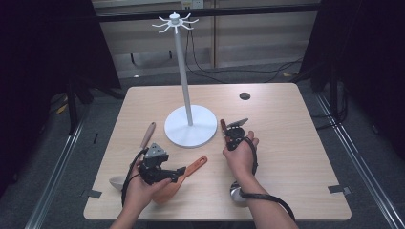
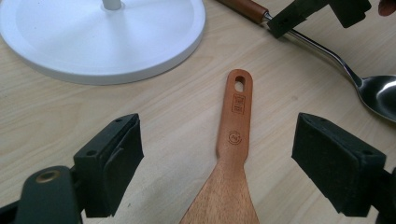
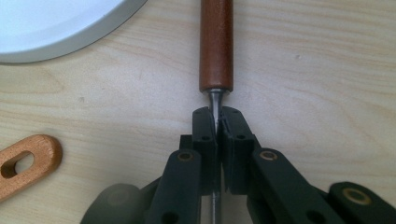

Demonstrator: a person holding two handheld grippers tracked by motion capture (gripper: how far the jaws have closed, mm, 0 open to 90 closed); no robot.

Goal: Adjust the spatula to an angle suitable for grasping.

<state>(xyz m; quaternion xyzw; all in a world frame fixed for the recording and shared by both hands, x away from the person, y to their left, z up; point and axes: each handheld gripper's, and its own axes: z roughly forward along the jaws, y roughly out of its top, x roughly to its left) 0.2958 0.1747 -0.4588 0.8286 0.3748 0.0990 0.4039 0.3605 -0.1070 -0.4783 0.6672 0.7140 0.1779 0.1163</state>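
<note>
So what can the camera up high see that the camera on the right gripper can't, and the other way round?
High view alone: the whole table, the white stand's tall pole and hooked top, a pale wooden-handled utensil left of the stand's base, the left gripper over the orange wooden spatula, and both hands.

Right gripper view alone: close detail of the right gripper shut on the metal neck of the spoon, just below its dark wooden handle.

Both share the stand's white round base, that spoon and the spatula.
</note>
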